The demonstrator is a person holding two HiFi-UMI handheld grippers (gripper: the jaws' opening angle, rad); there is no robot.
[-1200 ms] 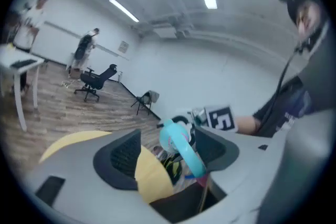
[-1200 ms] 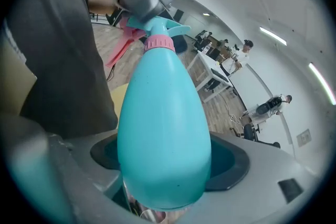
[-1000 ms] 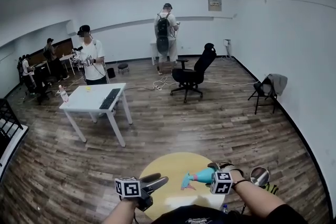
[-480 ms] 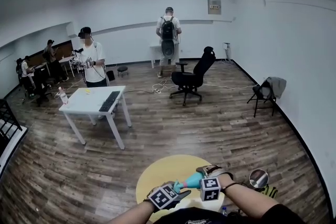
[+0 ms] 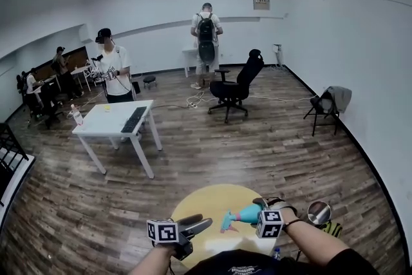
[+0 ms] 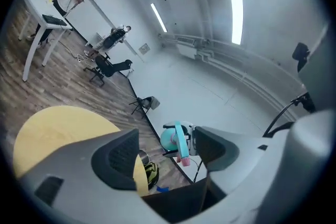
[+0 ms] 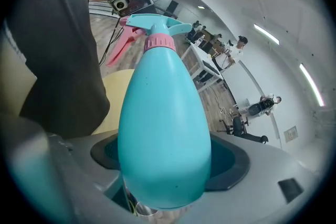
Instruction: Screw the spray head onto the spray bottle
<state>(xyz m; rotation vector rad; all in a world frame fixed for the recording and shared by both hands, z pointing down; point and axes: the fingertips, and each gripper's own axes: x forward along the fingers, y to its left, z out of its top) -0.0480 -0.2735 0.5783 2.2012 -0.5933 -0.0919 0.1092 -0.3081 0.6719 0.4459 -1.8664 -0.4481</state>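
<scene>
R gripper [image 7: 167, 166] clamps smooth teal egg-shaped bottle [image 7: 163, 123]; L gripper [image 6: 165, 152] just opened wide, nothing betw jaws.

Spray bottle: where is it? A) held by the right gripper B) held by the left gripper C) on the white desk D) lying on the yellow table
A: the right gripper view shows the teal spray bottle clamped between the right gripper pads; the left gripper jaws have just been opening and grip nothing.

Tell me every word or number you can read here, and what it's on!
Sign on the far wall: too small and blurred to read.
Left marker cube and right marker cube: black-and-white patterns only, no words.
Spray bottle: no print shows.
</scene>
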